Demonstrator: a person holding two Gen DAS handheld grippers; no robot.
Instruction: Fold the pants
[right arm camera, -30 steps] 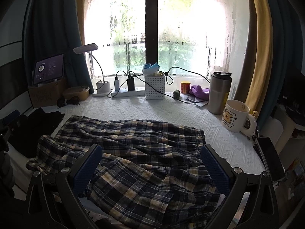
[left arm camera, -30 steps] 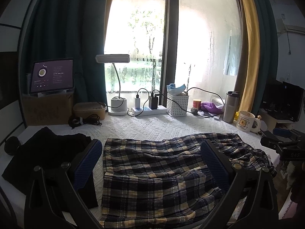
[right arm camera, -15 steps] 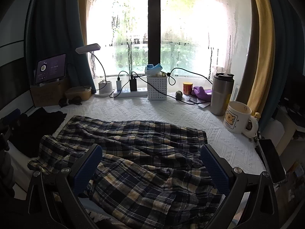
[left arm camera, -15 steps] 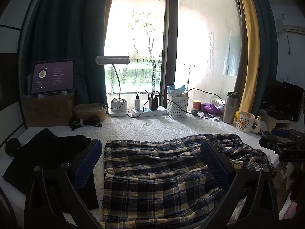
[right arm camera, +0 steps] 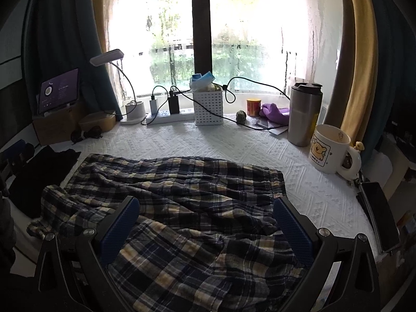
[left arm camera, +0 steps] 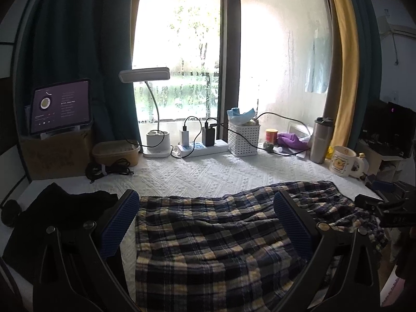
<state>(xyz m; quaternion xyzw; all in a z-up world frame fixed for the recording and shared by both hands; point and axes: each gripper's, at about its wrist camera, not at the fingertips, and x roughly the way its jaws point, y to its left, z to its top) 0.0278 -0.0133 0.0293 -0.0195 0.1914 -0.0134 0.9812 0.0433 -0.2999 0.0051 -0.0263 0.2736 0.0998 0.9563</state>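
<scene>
Compared with one second earlier, the left tool (left arm camera: 206, 223) is sitting slightly farther back from the window, and the plaid pants (left arm camera: 215, 239) are lying a little flatter. Both tools are standing wide open, gripping nothing. The pants are spreading across the white textured tabletop (left arm camera: 208, 171), directly beneath and ahead of each tool's fingers.

The right tool (right arm camera: 205, 223) is hovering over the rumpled pants (right arm camera: 182, 202). The left view alone is showing the right tool's body at its right edge. The right view alone is showing a dark phone (right arm camera: 379, 208) at the tabletop's right edge.

Count: one pair of pants, one black garment (left arm camera: 54, 215) left of the left tool, one mug (right arm camera: 330, 150), one steel tumbler (right arm camera: 304, 114), one desk lamp (left arm camera: 153, 109).
</scene>
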